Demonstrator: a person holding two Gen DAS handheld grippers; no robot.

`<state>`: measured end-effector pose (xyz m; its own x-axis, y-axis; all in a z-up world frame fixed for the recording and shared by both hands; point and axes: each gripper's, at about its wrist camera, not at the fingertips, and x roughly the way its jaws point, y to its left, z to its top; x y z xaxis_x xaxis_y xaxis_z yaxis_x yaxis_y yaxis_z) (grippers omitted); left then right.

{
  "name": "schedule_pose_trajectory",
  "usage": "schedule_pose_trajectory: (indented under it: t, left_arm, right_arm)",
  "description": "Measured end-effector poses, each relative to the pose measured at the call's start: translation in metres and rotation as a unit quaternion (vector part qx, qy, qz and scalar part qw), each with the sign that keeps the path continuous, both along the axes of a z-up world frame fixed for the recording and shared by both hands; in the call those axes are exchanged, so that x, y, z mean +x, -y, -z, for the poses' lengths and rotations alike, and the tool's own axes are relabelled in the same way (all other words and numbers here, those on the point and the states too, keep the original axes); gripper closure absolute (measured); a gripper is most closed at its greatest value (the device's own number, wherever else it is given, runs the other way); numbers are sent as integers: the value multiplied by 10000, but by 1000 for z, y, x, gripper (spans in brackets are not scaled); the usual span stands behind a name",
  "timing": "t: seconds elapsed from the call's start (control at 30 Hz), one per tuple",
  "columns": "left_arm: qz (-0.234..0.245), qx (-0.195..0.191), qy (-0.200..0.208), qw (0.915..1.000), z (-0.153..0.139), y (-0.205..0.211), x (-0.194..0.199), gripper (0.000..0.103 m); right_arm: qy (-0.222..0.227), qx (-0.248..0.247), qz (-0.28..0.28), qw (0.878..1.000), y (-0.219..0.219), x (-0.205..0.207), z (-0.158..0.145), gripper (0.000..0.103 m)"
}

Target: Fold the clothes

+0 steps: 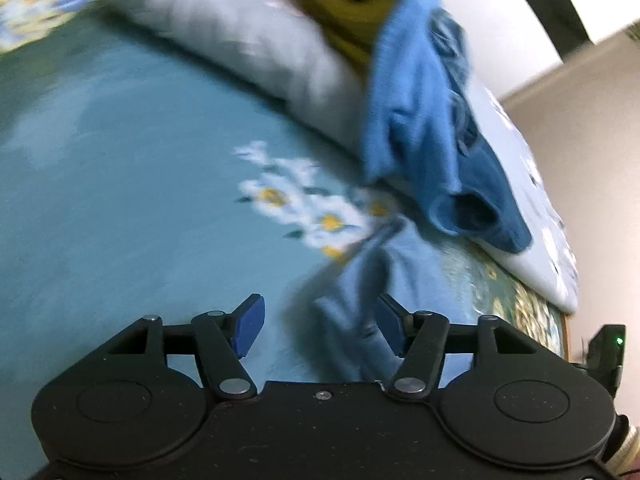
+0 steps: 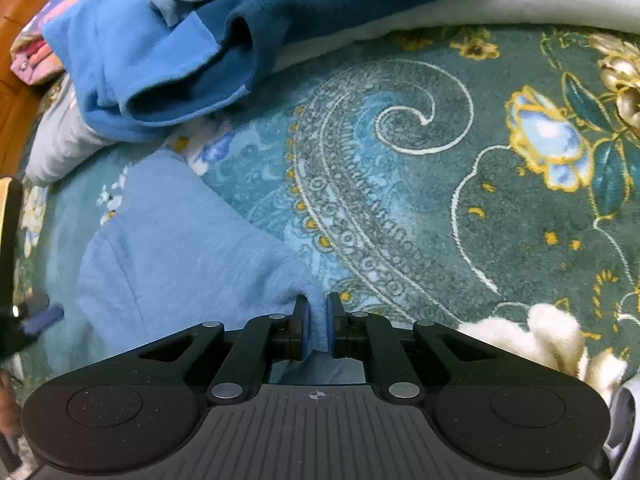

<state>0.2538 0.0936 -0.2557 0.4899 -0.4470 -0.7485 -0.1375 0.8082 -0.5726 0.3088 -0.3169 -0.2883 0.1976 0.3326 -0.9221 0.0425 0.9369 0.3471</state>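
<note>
A light blue garment lies spread on the teal floral bedspread. My right gripper is shut on a bunched corner of it, with cloth pinched between the blue pads. My left gripper is open, and a fold of the same light blue garment lies between its fingers and just beyond them, not gripped. The left wrist view is blurred by motion. The left gripper's blue fingertip shows at the left edge of the right wrist view.
A heap of blue clothes lies on a pale grey pillow at the back; it shows too in the left wrist view, with a mustard-yellow garment. A wooden headboard is at far left.
</note>
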Motion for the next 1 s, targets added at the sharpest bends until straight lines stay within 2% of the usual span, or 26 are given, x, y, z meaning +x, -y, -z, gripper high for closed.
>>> schedule_pose_trajectory:
  t: [0.13,0.17,0.2,0.23,0.33,0.37,0.4,0.53,0.63,0.77,0.8,0.83,0.9,1.0]
  left_arm:
    - [670,58,22,9977,7,22,32,34]
    - [844,105,33,9964,9,27,39,31]
    - [1017,158,37,9947,11,31,45,30]
    - [1185,228,19,9927,15,35,51,30]
    - [1633,305,-55,9861,28,44,65,30]
    - [1756,270,-90,9840,32,46,68,30]
    - [1879,235,-125,9818,36,47,72,30]
    - [2358,86,-257,9714,52,53,84,26]
    - [2524,-53,-310,9671,54,57,86,28]
    - [2670,-199,-380,9627,57,63,86,35]
    - [2683,-251,-405,9622,58,64,86,39]
    - [2630,-333,-450,9632,59,64,86,49]
    - [2547,-388,-513,9649,60,64,87,57]
    - [2517,-242,-418,9666,55,71,84,72]
  right_arm:
    - [222,327,348,9986,11,-15,-7,90]
    - [308,449,472,9974,16,-21,-11,81]
    - [409,560,639,9955,22,-28,-16,70]
    - [511,670,885,9925,28,-38,-18,63]
    - [484,1288,1618,9772,32,-69,-8,57]
    - [437,1419,1709,9740,29,-77,-2,48]
    - [390,1527,1805,9709,25,-84,4,44]
    - [179,1843,2287,9557,8,-104,30,43]
    - [108,2053,2629,9427,-1,-113,41,40]
    - [116,2308,2925,9279,-11,-118,47,40]
    - [117,2335,2978,9256,-12,-117,48,40]
    - [115,2339,3017,9242,-12,-115,49,42]
    - [83,2313,3069,9232,-12,-111,49,63]
    - [21,2103,3058,9286,-13,-106,44,84]
